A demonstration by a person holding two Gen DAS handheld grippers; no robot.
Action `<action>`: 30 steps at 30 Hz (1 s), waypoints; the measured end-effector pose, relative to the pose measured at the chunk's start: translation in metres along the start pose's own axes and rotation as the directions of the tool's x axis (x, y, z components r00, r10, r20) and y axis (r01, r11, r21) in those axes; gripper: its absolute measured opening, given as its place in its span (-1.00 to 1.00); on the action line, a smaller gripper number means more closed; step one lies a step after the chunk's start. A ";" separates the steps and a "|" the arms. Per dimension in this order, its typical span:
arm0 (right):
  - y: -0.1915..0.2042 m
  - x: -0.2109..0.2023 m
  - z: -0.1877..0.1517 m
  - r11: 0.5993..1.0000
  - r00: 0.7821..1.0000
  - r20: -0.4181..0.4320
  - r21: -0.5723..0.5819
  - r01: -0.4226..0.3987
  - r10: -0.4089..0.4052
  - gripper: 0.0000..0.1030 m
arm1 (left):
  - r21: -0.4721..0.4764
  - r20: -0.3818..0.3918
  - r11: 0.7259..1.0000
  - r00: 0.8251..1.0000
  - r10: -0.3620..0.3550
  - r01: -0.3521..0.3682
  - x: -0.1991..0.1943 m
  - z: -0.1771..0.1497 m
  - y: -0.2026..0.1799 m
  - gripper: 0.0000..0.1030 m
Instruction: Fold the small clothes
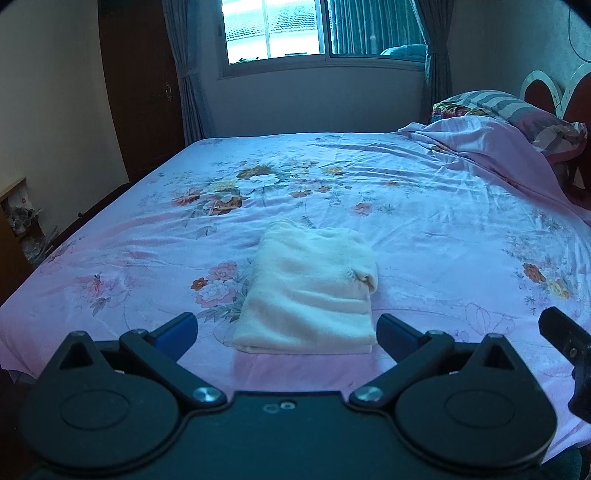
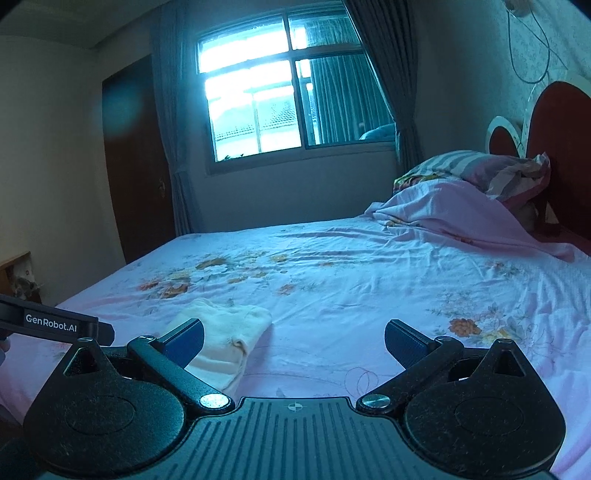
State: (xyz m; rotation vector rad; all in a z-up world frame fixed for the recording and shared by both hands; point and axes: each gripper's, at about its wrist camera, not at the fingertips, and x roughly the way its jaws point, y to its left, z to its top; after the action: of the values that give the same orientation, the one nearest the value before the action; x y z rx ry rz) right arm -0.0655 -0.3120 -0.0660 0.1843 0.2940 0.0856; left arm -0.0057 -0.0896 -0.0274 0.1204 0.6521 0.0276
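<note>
A cream-white garment [image 1: 308,291] lies folded into a compact rectangle on the pink floral bedsheet [image 1: 424,221]. My left gripper [image 1: 286,330] hovers just in front of its near edge, open, with nothing between the blue pads [image 1: 177,328]. In the right wrist view the same folded garment [image 2: 225,339] sits low and left, partly behind my left finger. My right gripper [image 2: 293,341] is open and empty, off to the right of the garment. The right gripper's body [image 1: 565,343] shows at the left view's right edge.
A bunched pink quilt [image 1: 491,147] and striped pillow [image 1: 517,107] lie by the headboard [image 2: 561,147] at far right. A window [image 1: 314,29] with curtains faces me, a dark wardrobe [image 1: 140,85] stands left, and a small shelf [image 1: 18,214] sits by the bed's left side.
</note>
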 end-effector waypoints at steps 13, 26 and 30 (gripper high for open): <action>0.022 -0.011 0.014 0.999 0.999 0.016 -0.015 -0.032 0.032 1.00 | 0.028 0.052 0.999 0.998 -0.028 0.026 -0.017 -0.011 0.012 0.97; 0.039 -0.012 0.019 0.997 0.997 -0.043 0.026 -0.068 0.069 1.00 | 0.014 0.043 0.999 0.998 -0.047 0.046 -0.027 -0.027 0.035 0.97; 0.051 -0.014 0.017 0.998 0.997 -0.042 -0.007 -0.068 0.067 1.00 | -0.007 0.030 0.999 0.998 -0.051 0.051 -0.025 -0.030 0.043 0.97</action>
State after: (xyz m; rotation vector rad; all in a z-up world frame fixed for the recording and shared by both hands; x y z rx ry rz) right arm -0.0766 -0.2668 -0.0362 0.1841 0.3290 0.1578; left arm -0.0428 -0.0454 -0.0308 0.0960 0.6252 -0.0207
